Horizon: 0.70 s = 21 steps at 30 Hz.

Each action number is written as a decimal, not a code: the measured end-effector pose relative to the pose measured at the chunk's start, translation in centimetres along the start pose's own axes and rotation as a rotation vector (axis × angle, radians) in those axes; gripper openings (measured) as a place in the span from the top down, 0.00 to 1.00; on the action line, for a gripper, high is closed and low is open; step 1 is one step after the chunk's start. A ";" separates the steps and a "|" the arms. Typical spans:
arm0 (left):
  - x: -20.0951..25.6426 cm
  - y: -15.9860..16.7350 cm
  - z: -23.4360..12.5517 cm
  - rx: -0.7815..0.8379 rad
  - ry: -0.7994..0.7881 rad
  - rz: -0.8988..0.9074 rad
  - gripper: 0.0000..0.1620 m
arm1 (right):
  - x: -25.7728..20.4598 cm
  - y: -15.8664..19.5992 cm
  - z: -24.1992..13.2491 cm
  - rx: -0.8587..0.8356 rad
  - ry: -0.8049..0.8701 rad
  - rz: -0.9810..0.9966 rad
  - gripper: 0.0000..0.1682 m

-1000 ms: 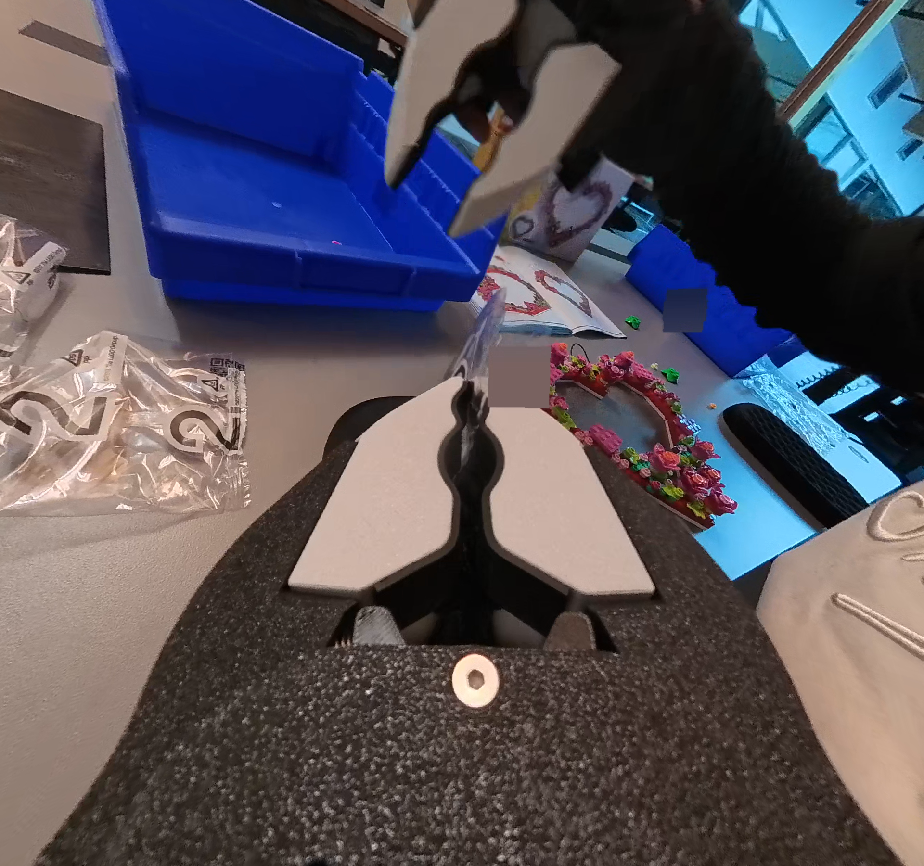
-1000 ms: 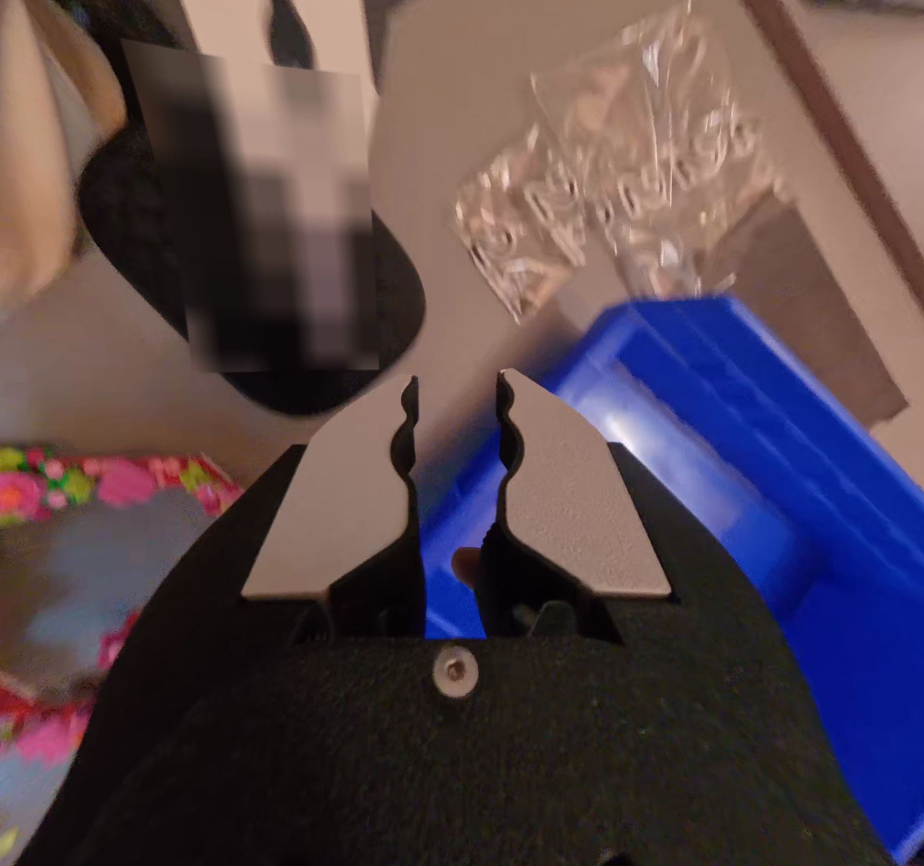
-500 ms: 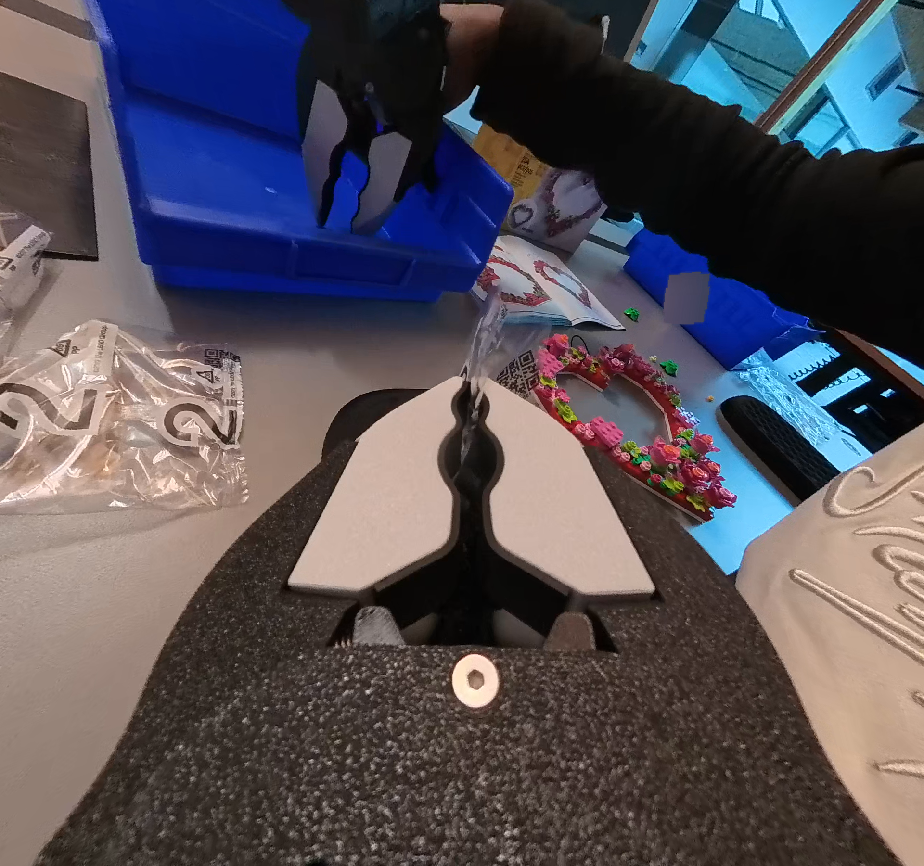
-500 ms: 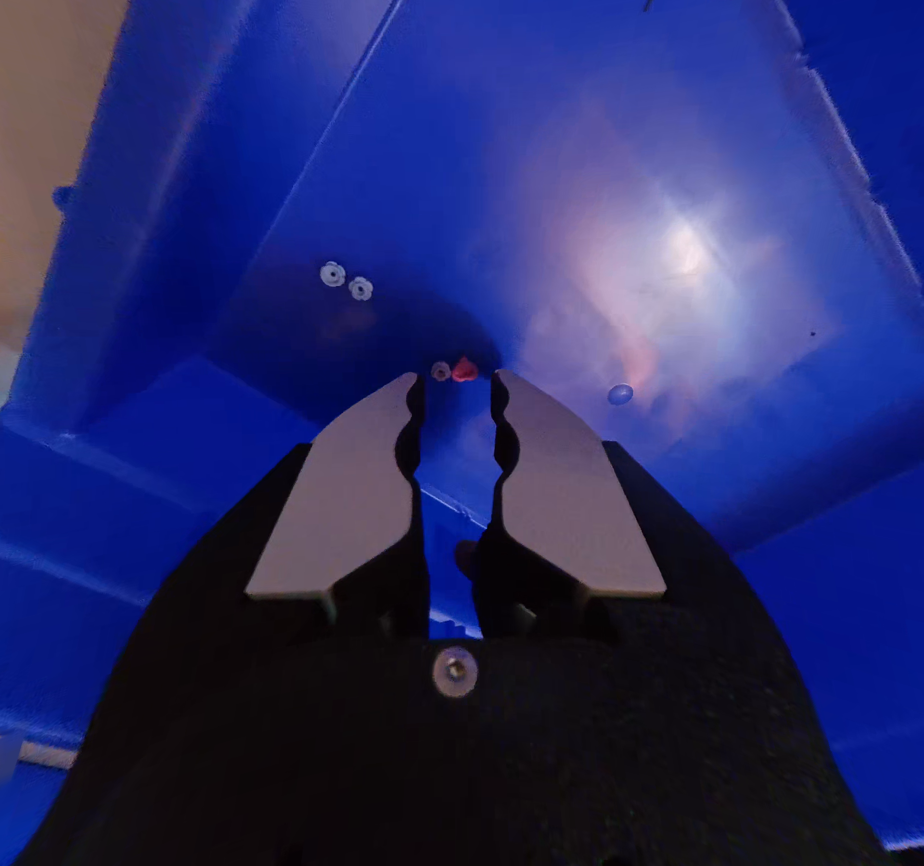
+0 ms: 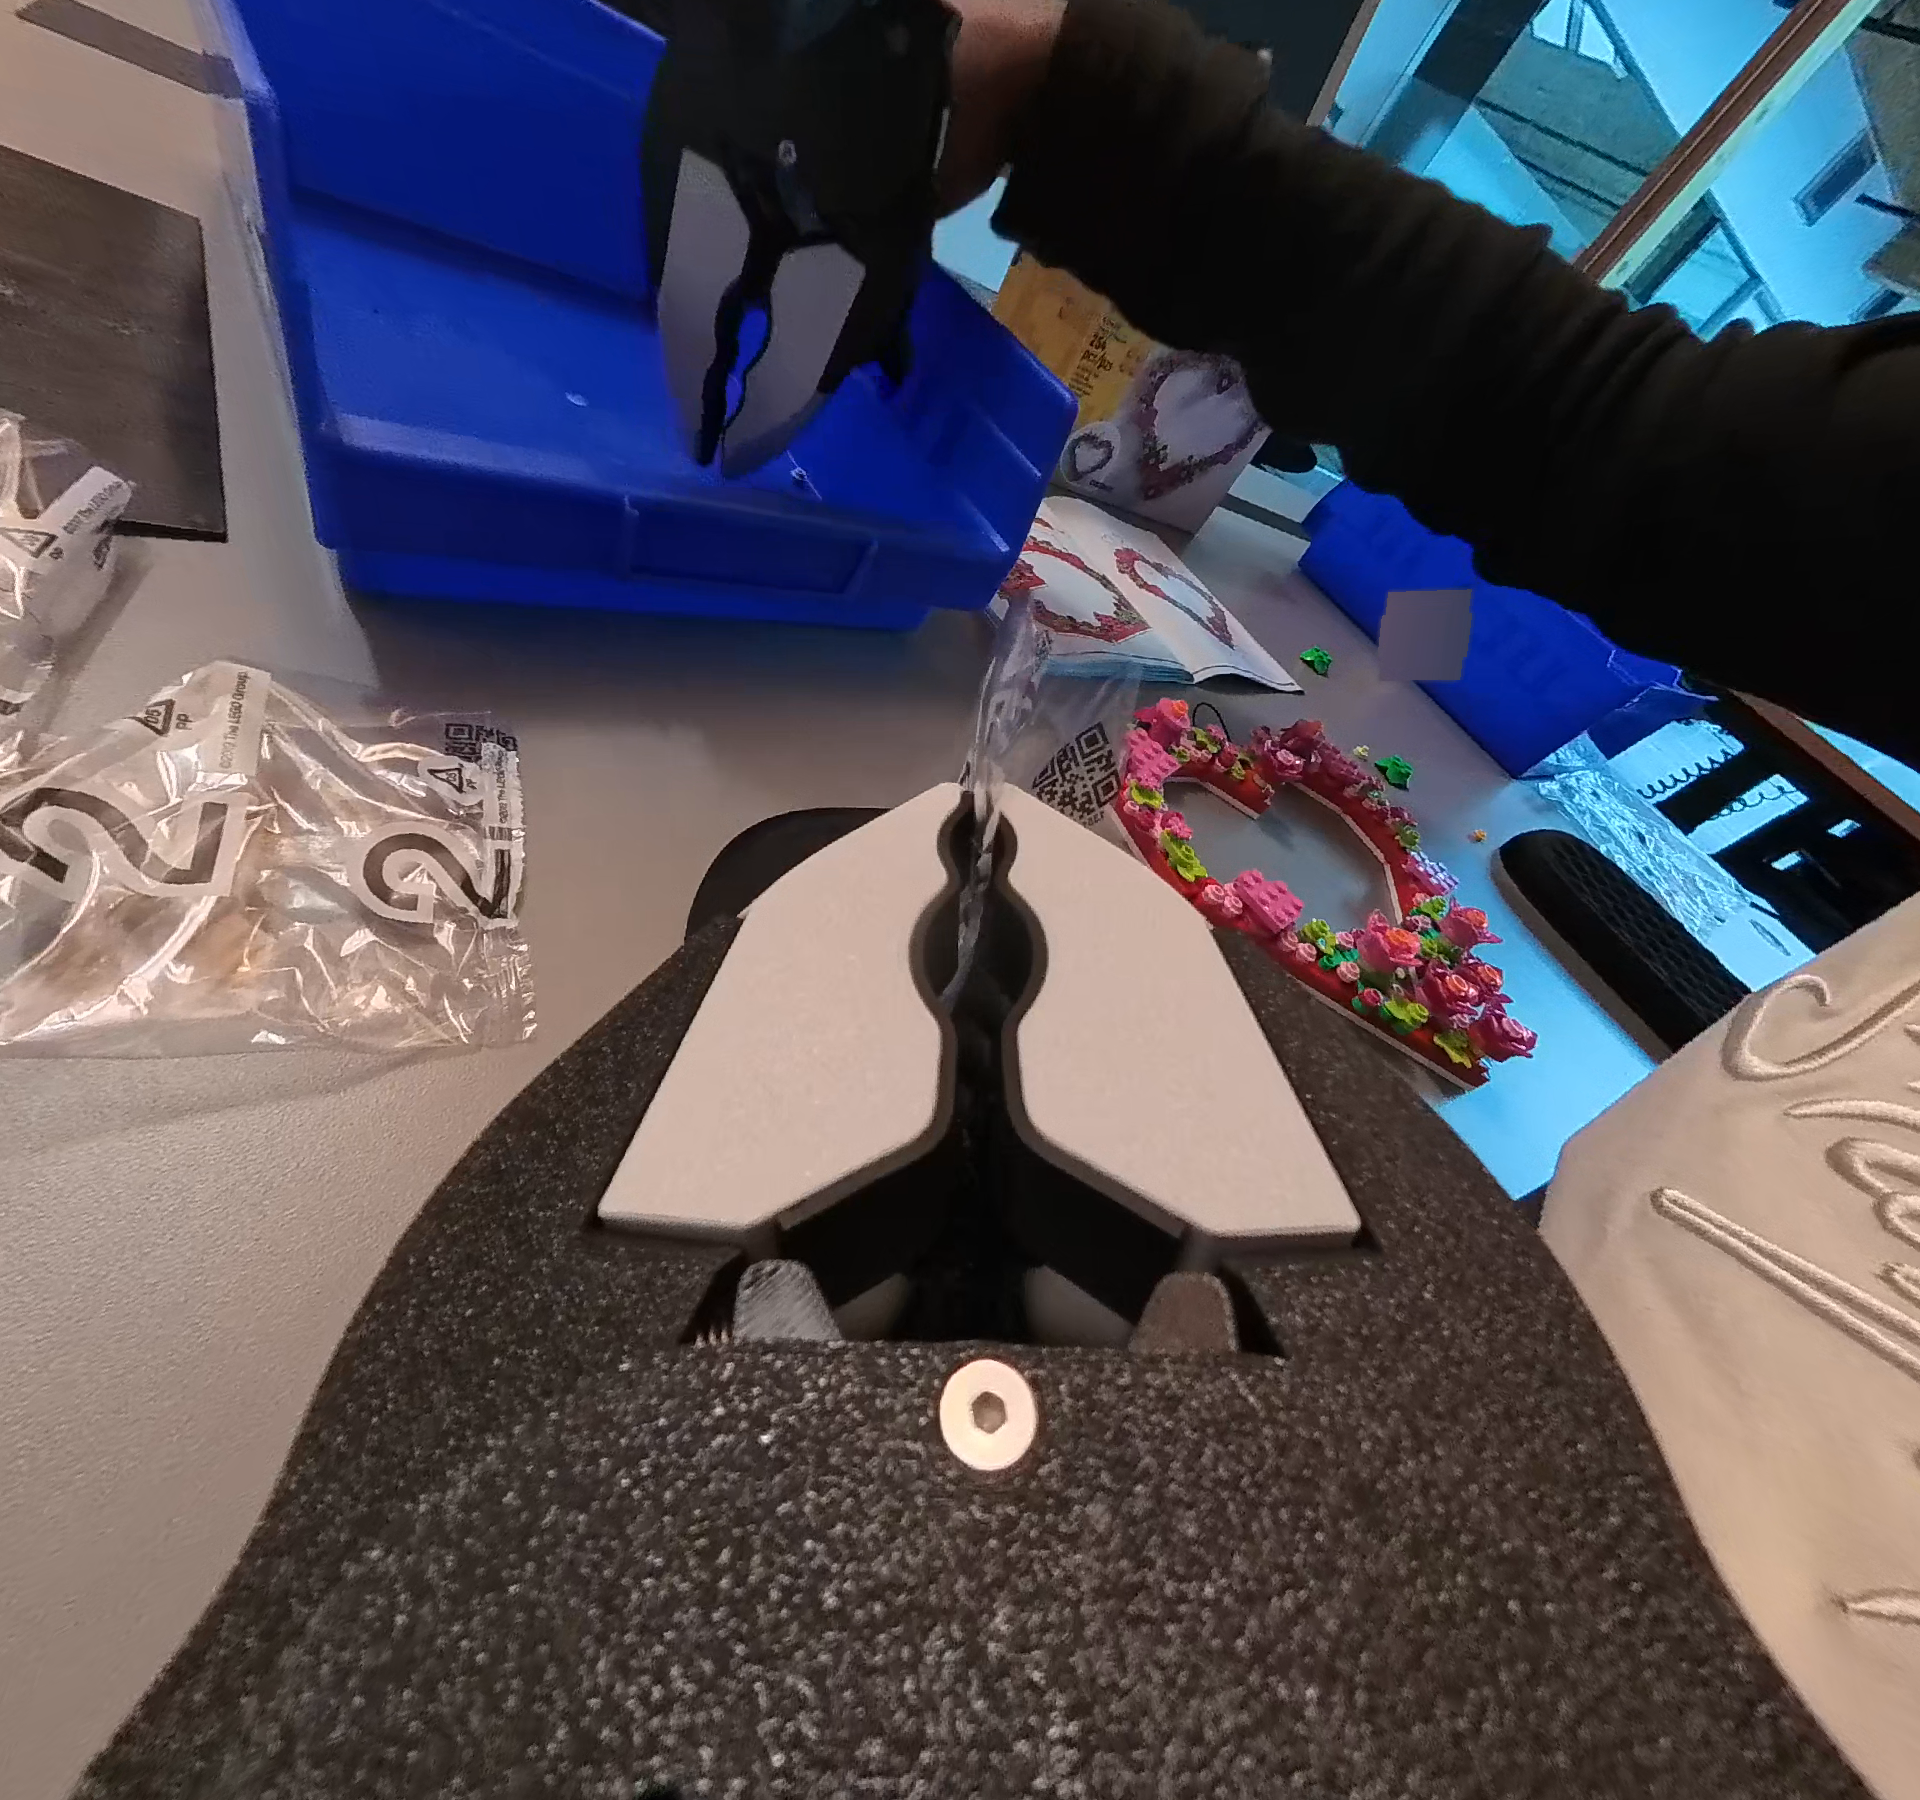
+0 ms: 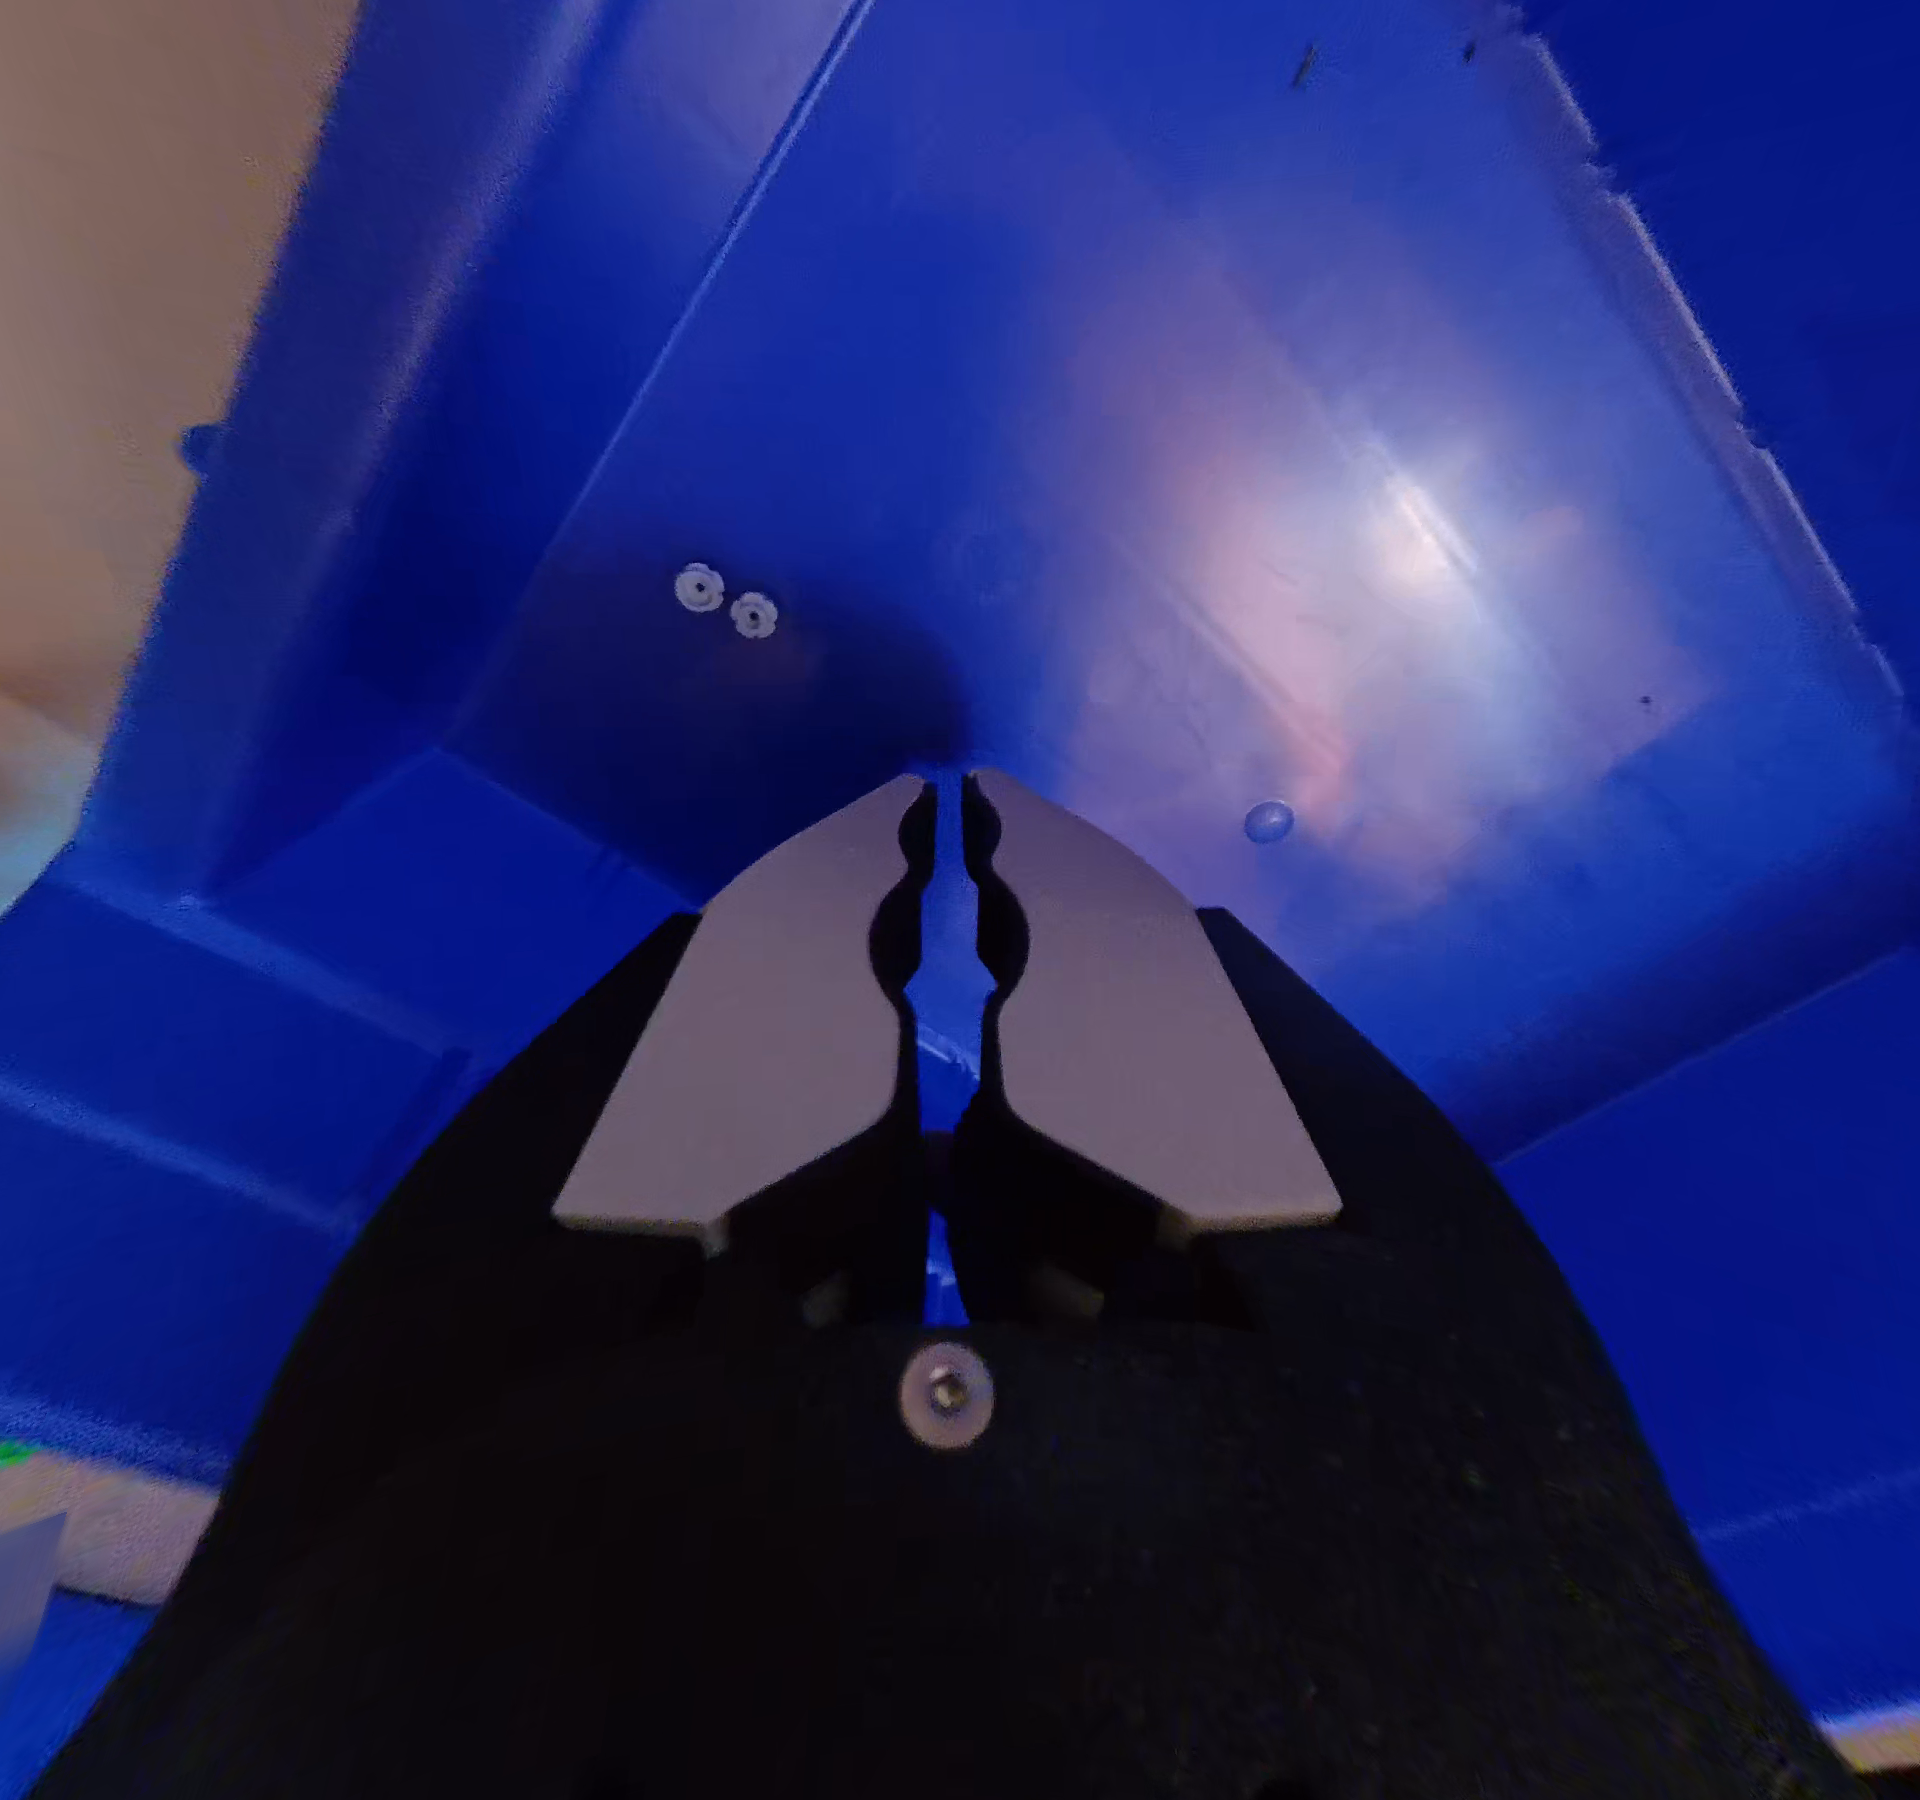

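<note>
Clear crinkled plastic, a thin bag [image 5: 1003, 711], stands up from the left tool [image 5: 977, 805], whose jaws are clamped together on it above the grey bench [image 5: 644, 711]. The right tool [image 6: 945, 784] points down into the blue bin [image 5: 468, 379], tips at its floor and nearly together with a narrow slit between; whether anything is pinched there I cannot tell. Two small white flower pieces [image 6: 725, 601] lie near it. A pink flower heart [image 5: 1320, 898] rests beside an empty bag [image 5: 249, 867].
</note>
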<state>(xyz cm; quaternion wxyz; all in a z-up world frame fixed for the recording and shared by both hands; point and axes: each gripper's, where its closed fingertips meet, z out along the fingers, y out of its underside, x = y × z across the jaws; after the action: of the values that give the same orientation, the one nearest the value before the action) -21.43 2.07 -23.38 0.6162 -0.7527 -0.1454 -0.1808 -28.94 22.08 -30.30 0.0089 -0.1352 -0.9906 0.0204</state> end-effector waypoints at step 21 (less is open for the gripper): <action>0.0 -0.2 0.1 0.005 0.004 0.008 1.00 | 1.6 6.5 0.6 -0.335 -0.049 0.056 0.96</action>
<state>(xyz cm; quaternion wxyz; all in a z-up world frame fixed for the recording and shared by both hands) -21.46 2.18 -23.23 0.6189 -0.7514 -0.1415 -0.1798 -28.82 28.71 -31.16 -0.0387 -0.1618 -0.9758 -0.1416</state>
